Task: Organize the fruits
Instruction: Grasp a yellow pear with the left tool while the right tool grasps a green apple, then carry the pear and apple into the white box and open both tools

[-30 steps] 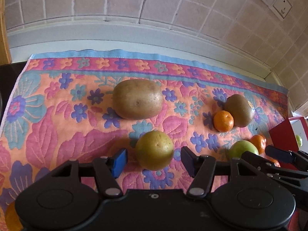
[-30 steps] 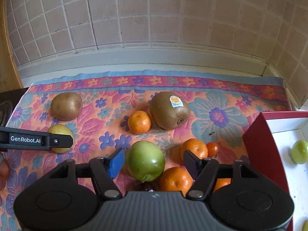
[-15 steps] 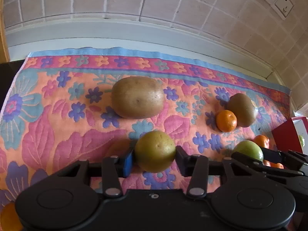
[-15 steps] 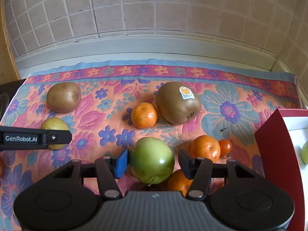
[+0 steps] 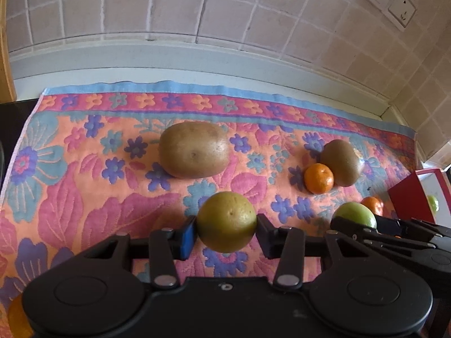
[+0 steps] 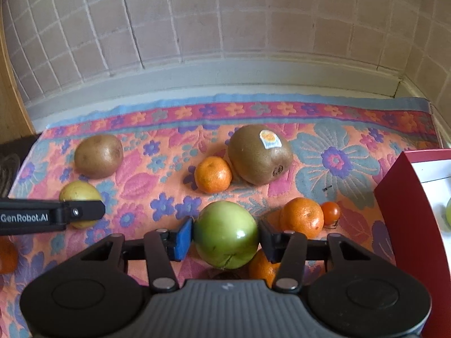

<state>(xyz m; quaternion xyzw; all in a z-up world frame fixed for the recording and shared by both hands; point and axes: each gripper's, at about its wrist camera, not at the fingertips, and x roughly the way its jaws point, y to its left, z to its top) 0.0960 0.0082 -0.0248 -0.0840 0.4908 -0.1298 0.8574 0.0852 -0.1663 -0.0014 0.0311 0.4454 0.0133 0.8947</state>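
Note:
My left gripper (image 5: pixel 225 232) is shut on a round yellow-green fruit (image 5: pixel 226 221), held just above the floral cloth (image 5: pixel 84 197). My right gripper (image 6: pixel 225 238) is shut on a green apple (image 6: pixel 226 238), also low over the cloth; this apple shows in the left wrist view (image 5: pixel 355 214) too. On the cloth lie a brown kiwi (image 5: pixel 194 149), a second kiwi with a sticker (image 6: pixel 259 155), a mandarin (image 6: pixel 213 174) beside it, another mandarin (image 6: pixel 301 217) and a cherry tomato (image 6: pixel 330 212).
A red box with a white inside (image 6: pixel 406 211) stands at the right and holds a green fruit (image 6: pixel 448 212). A mandarin (image 6: pixel 263 266) lies under the right gripper. The tiled wall (image 6: pixel 225 28) rises behind the cloth. A dark surface (image 5: pixel 14 118) borders the left edge.
Both grippers have closed from open onto their fruits: the left on the yellow-green fruit, the right on the green apple. Both have lifted slightly.

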